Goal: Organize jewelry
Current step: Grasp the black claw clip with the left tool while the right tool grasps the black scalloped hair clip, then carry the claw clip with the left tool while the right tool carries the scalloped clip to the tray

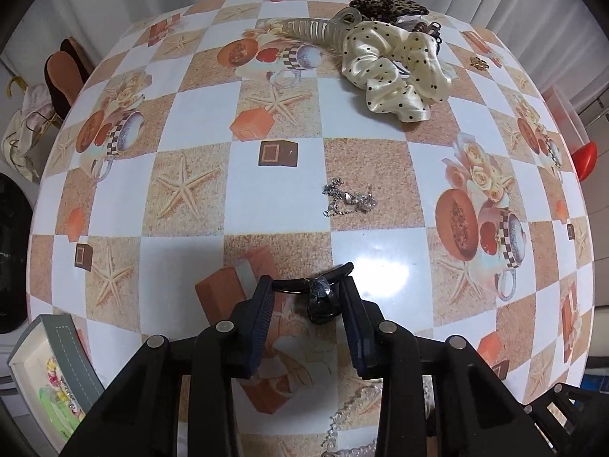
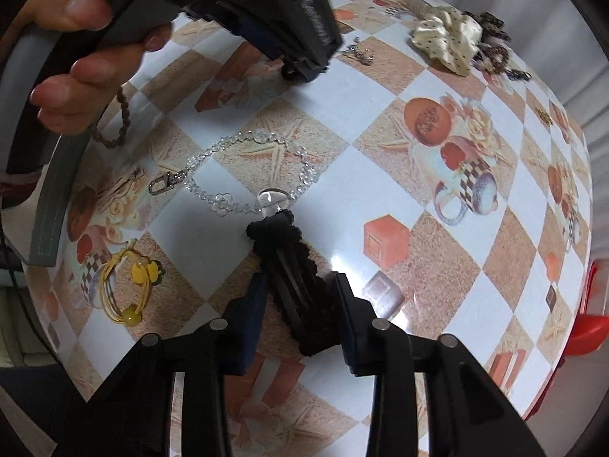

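Observation:
In the left wrist view my left gripper points down at the table, its pads closed on a black hair tie with a clear gem. In the right wrist view my right gripper is shut on a black lace-edged hair clip that lies lengthwise between the fingers. A clear bead chain with a metal clasp lies just beyond that clip. A small silver chain lies ahead of the left gripper. The left gripper and the hand holding it fill the right wrist view's upper left.
A grey jewelry box holding beads sits at the near left table edge. A cream dotted scrunchie, clear claw clip and leopard scrunchie lie at the far side. A yellow cord bracelet and brown braided band lie left.

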`<control>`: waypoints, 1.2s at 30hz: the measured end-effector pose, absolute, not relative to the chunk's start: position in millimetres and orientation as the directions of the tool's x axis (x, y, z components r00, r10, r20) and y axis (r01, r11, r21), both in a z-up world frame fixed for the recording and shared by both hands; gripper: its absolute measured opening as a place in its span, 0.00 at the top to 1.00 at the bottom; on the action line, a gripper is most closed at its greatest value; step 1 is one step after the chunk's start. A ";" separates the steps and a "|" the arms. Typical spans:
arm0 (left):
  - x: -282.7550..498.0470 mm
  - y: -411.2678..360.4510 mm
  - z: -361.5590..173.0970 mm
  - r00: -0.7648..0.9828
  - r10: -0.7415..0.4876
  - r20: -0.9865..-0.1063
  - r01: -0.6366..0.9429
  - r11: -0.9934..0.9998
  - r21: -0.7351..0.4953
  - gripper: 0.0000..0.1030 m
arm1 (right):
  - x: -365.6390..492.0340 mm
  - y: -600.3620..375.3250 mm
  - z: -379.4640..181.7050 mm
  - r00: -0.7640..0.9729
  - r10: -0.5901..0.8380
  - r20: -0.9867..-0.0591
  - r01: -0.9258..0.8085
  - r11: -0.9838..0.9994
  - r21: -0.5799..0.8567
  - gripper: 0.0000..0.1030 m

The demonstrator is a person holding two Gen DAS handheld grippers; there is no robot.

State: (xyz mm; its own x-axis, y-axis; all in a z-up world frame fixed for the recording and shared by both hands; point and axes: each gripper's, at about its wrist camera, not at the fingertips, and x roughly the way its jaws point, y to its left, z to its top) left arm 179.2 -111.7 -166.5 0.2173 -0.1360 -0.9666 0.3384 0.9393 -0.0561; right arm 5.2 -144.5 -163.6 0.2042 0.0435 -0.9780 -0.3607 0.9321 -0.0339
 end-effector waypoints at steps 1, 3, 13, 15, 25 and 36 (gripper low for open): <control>177.4 -111.0 -165.3 0.218 -0.139 -0.966 0.340 0.939 -0.059 0.61 | -1.6 -140.1 -157.4 0.205 0.044 -0.978 -0.346 0.938 -0.030 0.63; 171.4 -108.6 -160.2 0.224 -0.148 -0.963 0.346 0.936 -0.064 0.61 | -5.5 -143.3 -156.3 0.204 0.054 -0.978 -0.308 0.951 -0.011 0.63; 139.3 -86.0 -130.6 0.241 -0.173 -0.955 0.355 0.932 -0.080 0.61 | -30.0 -190.5 -146.6 0.170 0.204 -0.964 0.020 0.977 0.211 0.64; 128.3 -74.8 -123.8 0.242 -0.177 -0.954 0.355 0.931 -0.083 0.61 | -35.2 -198.9 -145.3 0.171 0.230 -0.958 0.085 0.965 0.247 0.64; 91.4 -33.7 -98.5 0.245 -0.201 -0.948 0.334 0.936 -0.112 0.61 | -41.4 -210.4 -138.8 0.186 0.263 -0.947 0.217 0.929 0.301 0.64; 58.7 27.6 -81.7 0.260 -0.185 -0.948 0.253 0.960 -0.119 0.61 | -32.2 -176.0 -113.5 0.219 0.291 -0.931 0.188 0.924 0.333 0.64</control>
State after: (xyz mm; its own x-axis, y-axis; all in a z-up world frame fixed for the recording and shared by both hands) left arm 58.7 27.6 -81.7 0.2596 -0.1854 -0.9477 0.2532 0.9601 -0.1185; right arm -32.2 -176.0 -113.5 0.2191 0.2910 -0.9313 0.1875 0.9242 0.3328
